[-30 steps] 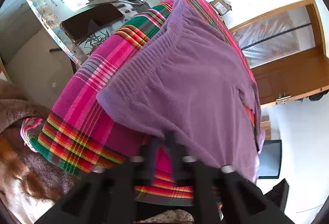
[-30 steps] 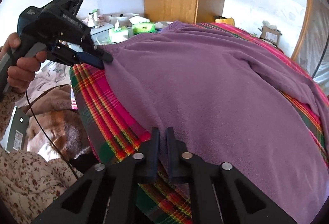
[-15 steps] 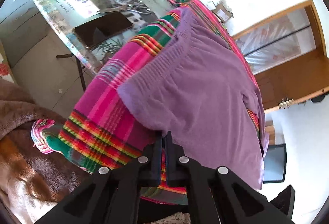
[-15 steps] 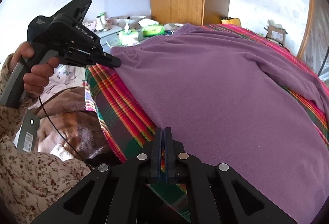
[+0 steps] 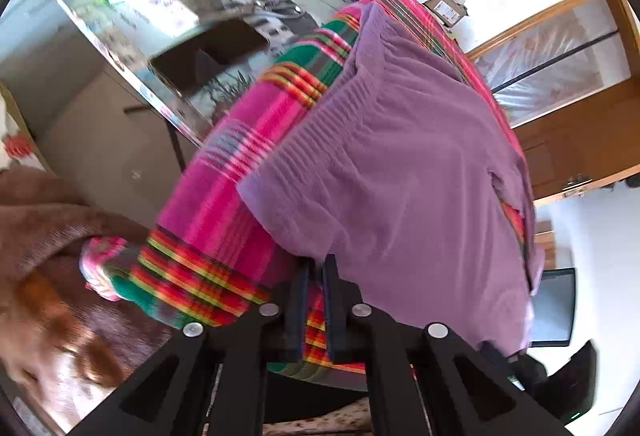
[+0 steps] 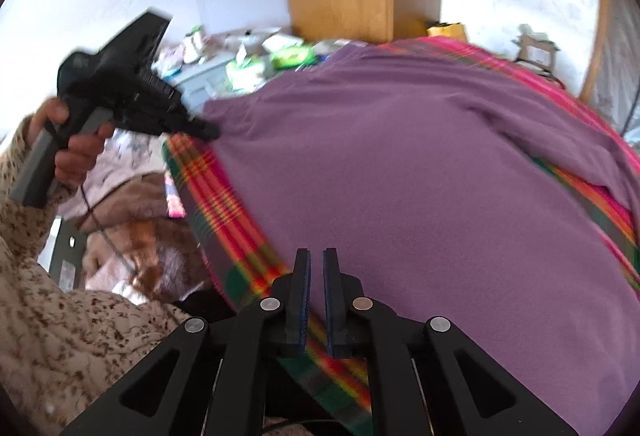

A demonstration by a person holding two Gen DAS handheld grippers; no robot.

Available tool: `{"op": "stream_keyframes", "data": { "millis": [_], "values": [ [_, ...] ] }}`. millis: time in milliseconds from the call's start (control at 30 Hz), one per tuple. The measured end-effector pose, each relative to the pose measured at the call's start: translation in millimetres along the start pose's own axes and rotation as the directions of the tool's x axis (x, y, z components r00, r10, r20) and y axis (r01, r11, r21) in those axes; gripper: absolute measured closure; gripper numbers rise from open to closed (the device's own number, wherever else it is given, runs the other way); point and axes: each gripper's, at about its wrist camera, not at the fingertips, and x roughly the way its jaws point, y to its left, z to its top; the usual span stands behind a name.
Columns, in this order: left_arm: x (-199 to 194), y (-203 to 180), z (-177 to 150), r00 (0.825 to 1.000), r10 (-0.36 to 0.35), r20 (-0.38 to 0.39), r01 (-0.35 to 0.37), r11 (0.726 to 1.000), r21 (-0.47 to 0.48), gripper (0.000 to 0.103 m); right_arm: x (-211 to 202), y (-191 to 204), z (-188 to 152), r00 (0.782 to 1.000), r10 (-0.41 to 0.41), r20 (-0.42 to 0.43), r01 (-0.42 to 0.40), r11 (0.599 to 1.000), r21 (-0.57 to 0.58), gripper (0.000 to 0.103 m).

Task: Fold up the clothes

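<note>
Plaid cloth [image 5: 224,196] covered surface; purple sweater [image 5: 400,172] lay spread flat on it; left hand-held gripper [image 5: 315,268] at sweater's near hem corner, jaws opening, narrow gap, hem edge just at tips; right hand-held gripper [image 6: 316,260] over near hem, jaws opening, nothing pinched; dark phone [image 5: 208,54] on glass surface beyond.

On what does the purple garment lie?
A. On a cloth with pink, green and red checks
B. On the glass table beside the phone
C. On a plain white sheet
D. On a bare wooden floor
A: the purple garment is spread over the checked cloth, whose pink, green and red stripes show along the garment's edge in both wrist views.
</note>
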Motion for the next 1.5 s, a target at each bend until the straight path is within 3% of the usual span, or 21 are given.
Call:
{"op": "stream_keyframes", "data": {
  "millis": [167,233,333,500,667,767,933,1033,1233,1367,1433,1500],
  "values": [
    [-25,-10,18,0.996,0.052,0.077,-0.053,0.999,0.01,0.092,-33,-43,6,0.997,-0.05,0.055,0.047,0.997,0.067,0.091],
    [-34,-23,35,0.987,0.102,0.126,-0.108,0.993,0.039,0.086,-43,-62,10,0.993,-0.096,0.067,0.091,0.993,0.082,0.085],
    [-42,-43,60,0.979,0.135,0.151,-0.148,0.986,0.075,0.084,-52,-92,18,0.981,-0.185,0.065,0.177,0.978,0.108,0.084],
    [-48,-78,100,0.952,0.185,0.242,-0.222,0.965,0.138,0.083,-62,-139,30,0.974,-0.21,0.081,0.194,0.966,0.168,0.083],
    [-22,-119,143,0.957,0.178,0.23,-0.231,0.946,0.227,0.082,-59,-189,45,0.961,-0.268,0.068,0.244,0.937,0.249,0.083],
    [9,-145,163,0.956,0.204,0.209,-0.266,0.904,0.335,0.082,-55,-215,49,0.951,-0.306,0.051,0.278,0.914,0.295,0.083],
    [70,-181,183,0.962,0.25,0.112,-0.273,0.848,0.454,0.082,-57,-254,46,0.926,-0.377,0.025,0.347,0.875,0.338,0.082],
    [97,-201,190,0.963,0.251,0.095,-0.263,0.816,0.514,0.082,-56,-274,44,0.91,-0.414,-0.007,0.388,0.846,0.366,0.074],
    [136,-206,212,0.95,0.304,0.067,-0.294,0.803,0.519,0.082,-26,-295,69,0.898,-0.439,-0.03,0.432,0.868,0.243,0.074],
    [144,-201,216,0.938,0.337,0.081,-0.324,0.772,0.547,0.082,-1,-321,88,0.873,-0.485,-0.056,0.486,0.852,0.196,0.074],
    [146,-195,221,0.932,0.352,0.087,-0.34,0.767,0.544,0.082,7,-342,93,0.864,-0.497,-0.075,0.499,0.828,0.256,0.074],
    [146,-192,223,0.924,0.371,0.098,-0.359,0.749,0.556,0.082,10,-363,98,0.885,-0.461,-0.06,0.453,0.824,0.341,0.074]
  ]
}}
